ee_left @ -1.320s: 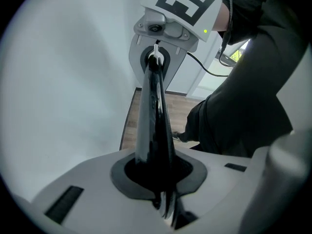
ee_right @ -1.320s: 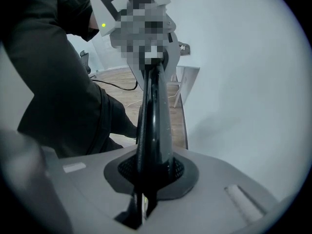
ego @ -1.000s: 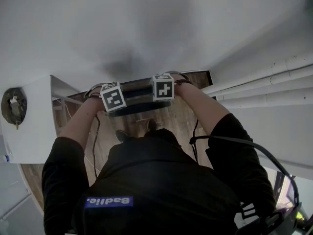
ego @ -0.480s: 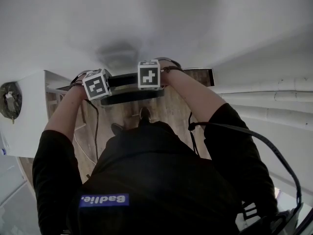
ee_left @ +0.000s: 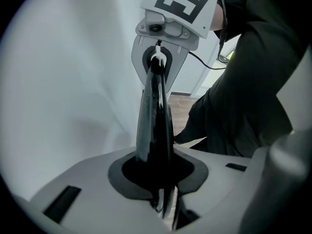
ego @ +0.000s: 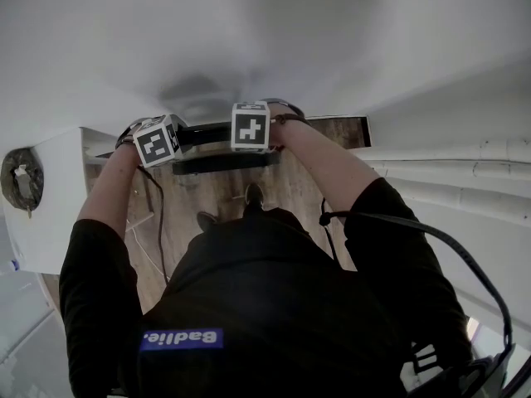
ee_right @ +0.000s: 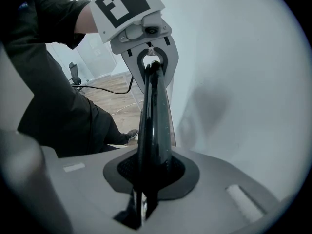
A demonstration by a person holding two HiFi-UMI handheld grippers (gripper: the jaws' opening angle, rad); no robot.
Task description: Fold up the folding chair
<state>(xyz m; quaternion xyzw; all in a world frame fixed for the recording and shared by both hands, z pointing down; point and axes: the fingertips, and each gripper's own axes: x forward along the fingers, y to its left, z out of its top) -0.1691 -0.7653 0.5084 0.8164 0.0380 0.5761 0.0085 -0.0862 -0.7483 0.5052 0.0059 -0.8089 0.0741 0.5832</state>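
The folding chair point(ego: 217, 131) is black, folded flat and held off the floor close to a white wall. My left gripper point(ego: 170, 146) clamps its top bar at the left and my right gripper point(ego: 252, 136) clamps it at the right, both pointing steeply down. In the left gripper view the glossy black bar point(ee_left: 153, 126) runs from my left gripper's jaws point(ee_left: 163, 199) to the right gripper point(ee_left: 158, 57). The left jaws have just been opening slightly, with the bar still between the pads. The right gripper view mirrors this: bar point(ee_right: 153, 126), right gripper point(ee_right: 141, 199), left gripper point(ee_right: 153, 57).
The white wall point(ego: 265, 40) stands right behind the chair. A white cabinet point(ego: 50, 214) is at the left and white pipes point(ego: 448, 189) run along the right. Cables point(ego: 158, 222) lie on the wooden floor point(ego: 290, 181) beside the person's shoes point(ego: 253, 196).
Both grippers and the chair between them have shifted left and farther up the head view, nearer the wall. The person's feet have stepped along with them.
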